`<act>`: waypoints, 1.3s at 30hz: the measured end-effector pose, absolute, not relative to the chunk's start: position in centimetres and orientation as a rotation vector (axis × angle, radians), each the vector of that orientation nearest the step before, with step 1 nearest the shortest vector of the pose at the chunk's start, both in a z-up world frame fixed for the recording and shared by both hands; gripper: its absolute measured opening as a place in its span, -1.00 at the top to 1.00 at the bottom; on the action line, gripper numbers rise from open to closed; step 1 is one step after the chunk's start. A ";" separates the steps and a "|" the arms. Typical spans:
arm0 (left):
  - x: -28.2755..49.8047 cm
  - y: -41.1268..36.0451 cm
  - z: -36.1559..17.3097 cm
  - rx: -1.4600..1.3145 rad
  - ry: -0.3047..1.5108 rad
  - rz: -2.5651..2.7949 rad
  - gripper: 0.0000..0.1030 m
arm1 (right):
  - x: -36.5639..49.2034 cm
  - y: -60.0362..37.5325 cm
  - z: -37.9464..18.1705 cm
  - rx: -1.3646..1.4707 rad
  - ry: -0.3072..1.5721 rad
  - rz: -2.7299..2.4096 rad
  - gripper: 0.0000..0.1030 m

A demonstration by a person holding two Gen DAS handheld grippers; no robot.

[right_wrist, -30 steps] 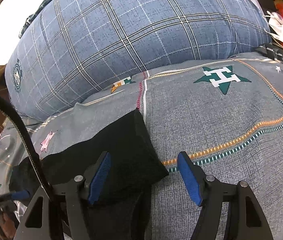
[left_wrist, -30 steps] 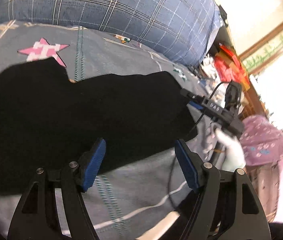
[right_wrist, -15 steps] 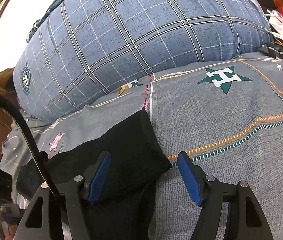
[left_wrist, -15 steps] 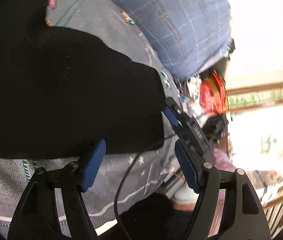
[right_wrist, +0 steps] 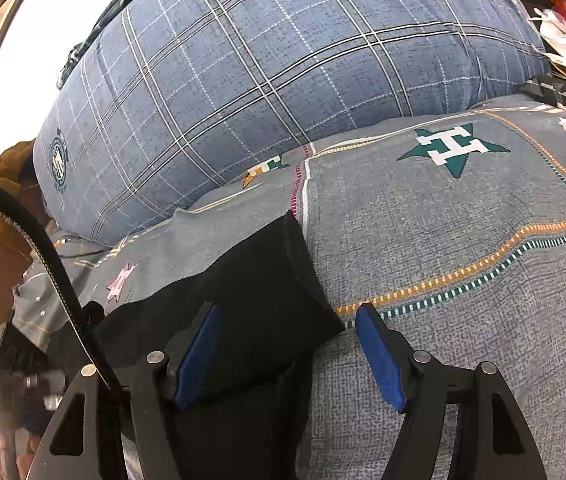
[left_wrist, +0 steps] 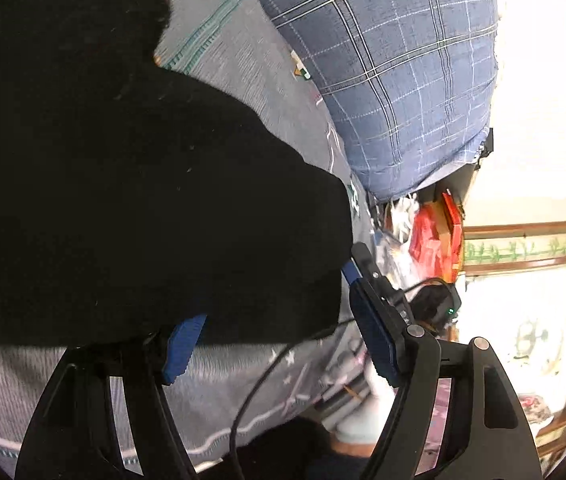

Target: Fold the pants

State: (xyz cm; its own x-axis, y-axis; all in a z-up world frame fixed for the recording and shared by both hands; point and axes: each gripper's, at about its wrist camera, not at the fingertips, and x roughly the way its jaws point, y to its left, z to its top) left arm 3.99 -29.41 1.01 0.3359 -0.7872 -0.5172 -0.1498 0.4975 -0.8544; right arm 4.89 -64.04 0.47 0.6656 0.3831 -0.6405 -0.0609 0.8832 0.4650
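The left gripper [left_wrist: 279, 344], black-framed with blue ribbed pads, has its jaws spread wide and released; the near edge of the black fabric pants [left_wrist: 131, 184] runs across the gap between the pads, its hem lying over the tip of the left pad, with no squeeze on the cloth. The right gripper [right_wrist: 291, 354], of the same build, also stands apart with nothing clenched: its left pad rests over a folded end of the pants, whose corner reaches into the gap, while the right pad hangs over bare bedding.

The pants lie flat on a grey bedsheet [right_wrist: 443, 240] printed with stars, a green star with a white H [right_wrist: 453, 146], and dashed orange and teal lines. A large blue plaid pillow [right_wrist: 275, 64] rests at the far side of the sheet, touching it. A black cable [left_wrist: 267, 376] trails across the left wrist view, where a light-gloved hand [left_wrist: 363, 412] also shows low down. Beyond the bed edge sit red packages [left_wrist: 435, 236] and a wooden-framed window [left_wrist: 523, 240] flooded with light
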 end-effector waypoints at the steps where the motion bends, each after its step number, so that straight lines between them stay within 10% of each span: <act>1: 4.1 -29.6 1.1 -0.989 1.175 -0.521 -0.40 | 4.9 -64.0 0.5 0.430 0.807 0.258 -0.32; 7: 4.6 -30.5 1.4 -0.948 1.123 -0.554 -0.37 | 5.5 -64.1 0.1 0.461 0.793 0.284 -0.28; 11: 4.8 -30.6 1.5 -0.855 1.118 -0.554 0.78 | 6.2 -63.3 -0.3 0.407 0.795 0.305 0.49; 14: 4.2 -30.0 2.5 -0.838 1.083 -0.582 0.83 | 5.7 -62.7 0.1 0.366 0.776 0.317 0.66; 23: 1.3 -29.1 5.1 -0.691 1.035 -0.639 0.84 | -0.7 -61.4 5.8 0.284 0.634 0.350 0.71; 31: -0.4 -28.9 0.4 -0.659 1.140 -0.587 0.84 | -2.3 -60.4 -0.3 0.244 0.832 0.207 0.70; 33: -0.9 -28.4 1.2 -0.628 1.129 -0.594 0.74 | -2.7 -61.0 0.0 0.283 0.811 0.223 0.52; 35: -2.0 -27.9 2.8 -0.547 1.084 -0.595 0.45 | -3.2 -61.4 0.9 0.291 0.780 0.224 -0.17; 39: -4.8 -24.3 4.7 -0.500 1.006 -0.608 0.02 | -2.9 -62.6 2.5 0.325 0.726 0.237 -0.21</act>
